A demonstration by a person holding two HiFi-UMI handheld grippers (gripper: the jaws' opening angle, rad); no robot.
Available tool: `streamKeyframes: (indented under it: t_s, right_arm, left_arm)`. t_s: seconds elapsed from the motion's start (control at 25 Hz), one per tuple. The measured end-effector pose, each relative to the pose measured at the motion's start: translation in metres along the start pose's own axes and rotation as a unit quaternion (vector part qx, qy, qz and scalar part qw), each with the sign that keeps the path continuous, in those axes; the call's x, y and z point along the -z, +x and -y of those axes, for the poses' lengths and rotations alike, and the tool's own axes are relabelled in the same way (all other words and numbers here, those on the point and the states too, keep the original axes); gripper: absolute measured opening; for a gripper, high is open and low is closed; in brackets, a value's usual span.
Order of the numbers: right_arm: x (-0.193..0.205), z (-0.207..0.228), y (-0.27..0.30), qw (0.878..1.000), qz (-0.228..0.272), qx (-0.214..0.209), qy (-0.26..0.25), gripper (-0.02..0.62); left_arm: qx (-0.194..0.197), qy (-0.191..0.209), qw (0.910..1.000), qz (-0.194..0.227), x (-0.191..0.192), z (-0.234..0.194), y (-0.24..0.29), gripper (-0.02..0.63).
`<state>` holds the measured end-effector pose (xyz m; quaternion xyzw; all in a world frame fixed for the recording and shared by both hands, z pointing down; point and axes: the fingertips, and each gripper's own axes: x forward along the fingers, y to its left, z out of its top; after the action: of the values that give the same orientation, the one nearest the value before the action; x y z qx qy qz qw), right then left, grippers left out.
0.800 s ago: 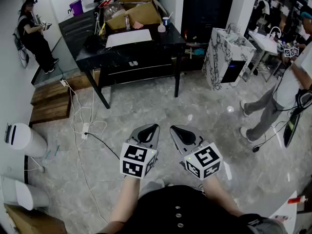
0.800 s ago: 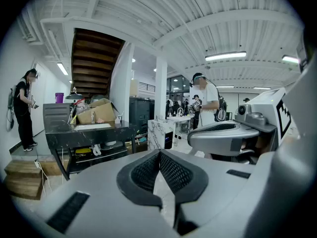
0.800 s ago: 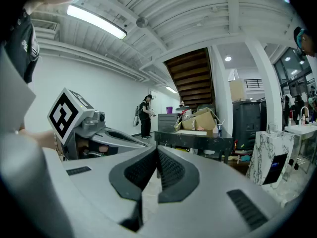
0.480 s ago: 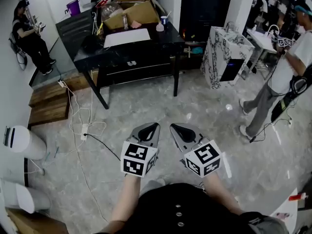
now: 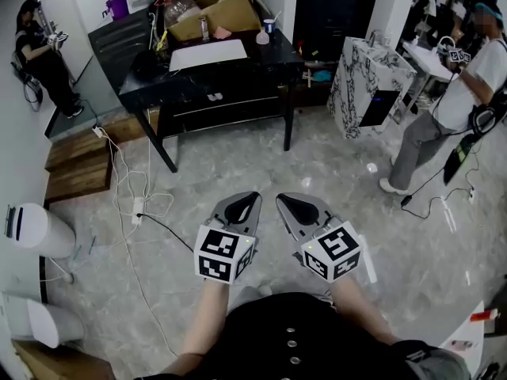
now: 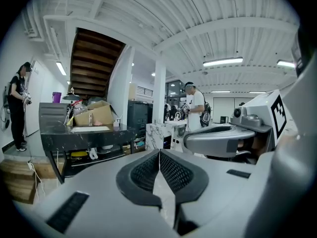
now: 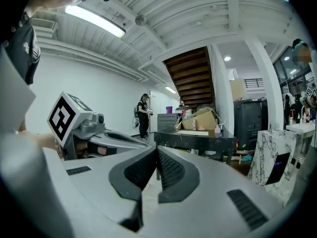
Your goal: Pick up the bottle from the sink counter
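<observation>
Gripper L (image 5: 247, 201) & gripper R (image 5: 286, 203) closed, empty; above floor (image 5: 238, 165).

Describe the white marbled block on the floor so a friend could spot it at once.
Start at the long black table at the far side of the grey floor. Just beyond its right end stands the boxy white block with dark marble veins, a dark rectangular opening in its side. Its neighbours are plain: the table black, the cardboard box on it brown.
</observation>
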<state>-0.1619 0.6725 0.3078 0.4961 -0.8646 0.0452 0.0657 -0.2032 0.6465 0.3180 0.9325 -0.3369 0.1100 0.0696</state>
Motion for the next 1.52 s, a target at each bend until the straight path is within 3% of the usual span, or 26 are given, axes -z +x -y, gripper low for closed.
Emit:
streamKeyframes:
  t_s: [0.16, 0.32, 0.48, 0.72, 0.96, 1.16, 1.52]
  right_arm:
    - [0.011, -0.006, 0.013, 1.0, -0.02, 0.005, 0.003, 0.003]
    - [0.012, -0.008, 0.021, 1.0, -0.03, 0.008, 0.005, 0.023]
    - [0.015, -0.002, 0.03, 0.999, -0.033, 0.009, 0.011, 0.063]
    - [0.02, 0.014, 0.059, 0.999, -0.037, -0.013, 0.017, 0.129]
    - [0.016, 0.053, 0.101, 0.999, -0.036, -0.018, 0.017, 0.178]
    - [0.013, 0.09, 0.139, 0.998, -0.042, -0.047, 0.022, 0.176]
    - [-0.004, 0.177, 0.197, 0.998, -0.028, -0.035, 0.035, 0.173]
  left_arm:
    - [0.023, 0.003, 0.9993, -0.03, 0.014, -0.005, 0.0, 0.02]
    - [0.026, -0.001, 0.9991, -0.033, 0.014, -0.014, 0.0, 0.026]
    - [0.027, -0.01, 0.999, -0.034, 0.014, -0.023, 0.007, 0.135]
    - [0.014, -0.021, 0.9984, -0.05, 0.026, -0.047, 0.025, 0.176]
    - [-0.002, -0.023, 0.9984, -0.051, 0.017, -0.086, 0.061, 0.176]
    - [0.0, -0.019, 0.9981, -0.058, 0.003, -0.111, 0.104, 0.176]
    - [-0.018, -0.014, 0.9981, -0.057, -0.027, -0.166, 0.183, 0.176]
